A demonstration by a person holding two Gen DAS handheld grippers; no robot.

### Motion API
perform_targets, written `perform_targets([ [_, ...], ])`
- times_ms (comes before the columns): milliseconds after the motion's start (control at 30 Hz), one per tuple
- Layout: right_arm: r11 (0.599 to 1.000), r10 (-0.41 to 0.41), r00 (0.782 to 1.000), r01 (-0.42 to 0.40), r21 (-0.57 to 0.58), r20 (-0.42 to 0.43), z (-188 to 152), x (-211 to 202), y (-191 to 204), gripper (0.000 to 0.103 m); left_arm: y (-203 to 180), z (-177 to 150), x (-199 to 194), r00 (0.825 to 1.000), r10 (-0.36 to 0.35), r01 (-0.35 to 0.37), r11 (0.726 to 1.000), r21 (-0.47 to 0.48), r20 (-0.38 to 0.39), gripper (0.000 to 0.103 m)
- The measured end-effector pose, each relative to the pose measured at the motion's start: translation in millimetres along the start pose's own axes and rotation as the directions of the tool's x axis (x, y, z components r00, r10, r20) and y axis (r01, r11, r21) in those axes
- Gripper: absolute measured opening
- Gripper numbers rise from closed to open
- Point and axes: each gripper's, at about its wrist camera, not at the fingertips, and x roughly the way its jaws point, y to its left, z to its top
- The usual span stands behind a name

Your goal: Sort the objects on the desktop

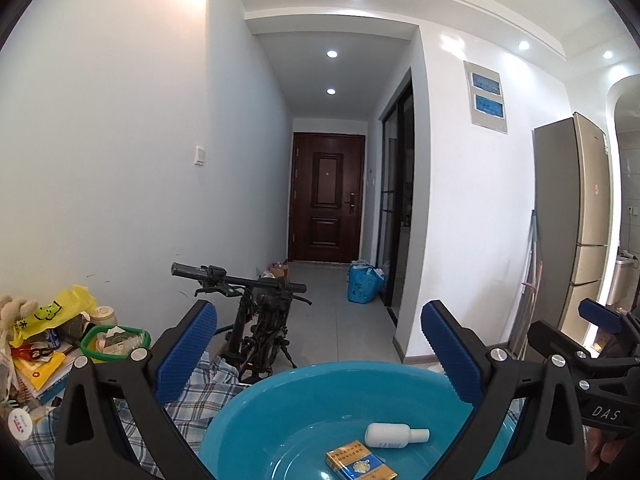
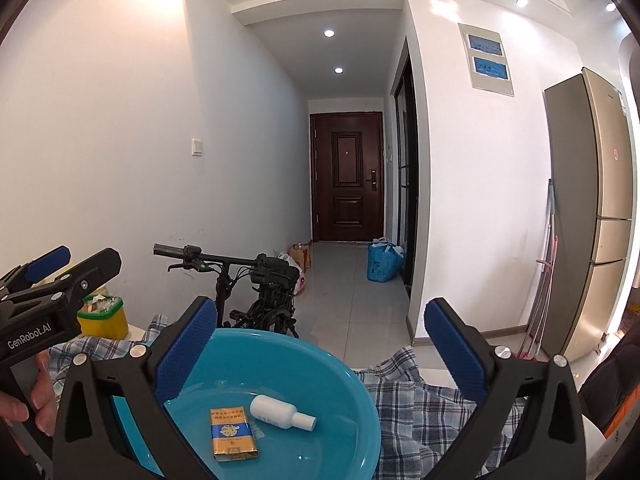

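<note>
A round blue basin [image 1: 280,400] [image 2: 320,364] sits on a plaid cloth right below both grippers. Inside it lie a small white bottle [image 1: 394,435] [image 2: 280,410] on its side and a yellow-and-blue cigarette pack [image 1: 360,464] [image 2: 232,432], side by side. My left gripper [image 1: 318,312] stands wide open above the basin's near side, with nothing between its blue pads [image 1: 186,352]. My right gripper [image 2: 320,312] is likewise wide open and empty over the basin. Each gripper also shows at the edge of the other's view: the right gripper [image 1: 592,360] and the left gripper [image 2: 60,276].
The plaid cloth [image 1: 200,392] [image 2: 420,400] covers the table. A yellow tub with a green rim [image 1: 116,342] [image 2: 104,316] and a heap of a yellow bag, books and a plush toy [image 1: 40,344] crowd the left. A folded bike [image 1: 260,320] stands beyond the table's far edge. A fridge [image 1: 576,220] is at the right.
</note>
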Motion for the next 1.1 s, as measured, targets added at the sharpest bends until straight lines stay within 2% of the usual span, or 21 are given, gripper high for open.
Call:
perform_targets([
  [233,1.0,0.0,1.0,0.0,0.008,0.007,0.1,-4.5,-0.4,0.103,6.4,4.8,-9.3,1.0,-0.011,0.012,1.0,-0.011,0.018,0.103],
  [500,1.0,0.005,1.0,-0.005,0.007,0.027,5.6,-15.3,-0.4,0.103,2.8,9.1,-16.9,1.0,-0.011,0.011,1.0,-0.001,0.004,0.103],
  [867,1.0,0.014,1.0,-0.014,0.006,0.022,13.2,-25.7,3.1,0.103,-1.4,17.9,-47.6,0.998,-0.007,0.005,1.0,0.017,0.069,0.103],
  [1100,1.0,0.002,0.999,-0.003,0.023,0.035,23.0,-47.0,-0.5,0.103,3.4,30.2,-71.6,0.998,-0.008,0.008,1.0,0.0,0.067,0.103],
])
